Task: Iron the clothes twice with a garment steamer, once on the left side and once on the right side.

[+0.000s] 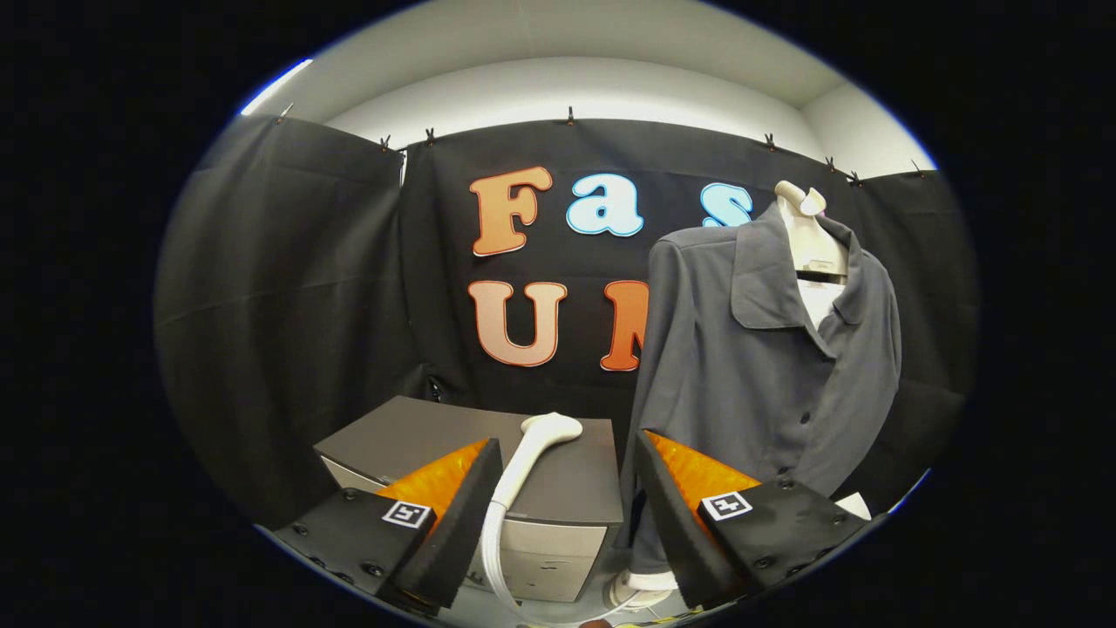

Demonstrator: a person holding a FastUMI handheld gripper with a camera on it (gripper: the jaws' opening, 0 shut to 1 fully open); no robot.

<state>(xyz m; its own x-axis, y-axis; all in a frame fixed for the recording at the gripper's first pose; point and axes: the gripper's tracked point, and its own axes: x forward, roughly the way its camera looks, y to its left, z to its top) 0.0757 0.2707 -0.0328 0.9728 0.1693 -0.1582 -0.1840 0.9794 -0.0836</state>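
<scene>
A grey collared shirt (767,366) hangs on a white mannequin stand (806,209), beyond my right finger. The white garment steamer head (545,436) lies on top of a dark box (558,480), just ahead of the fingers and nearer the left one. Its white hose (490,541) drops down the front of the box between the fingers. My gripper (567,515) is open, with a wide gap, and nothing is pressed between its fingers.
The dark box stands on a lighter grey cabinet (545,558). The mannequin's white base (641,589) rests on the floor beside that cabinet. Black cloth walls (279,288) close the booth behind and to the left.
</scene>
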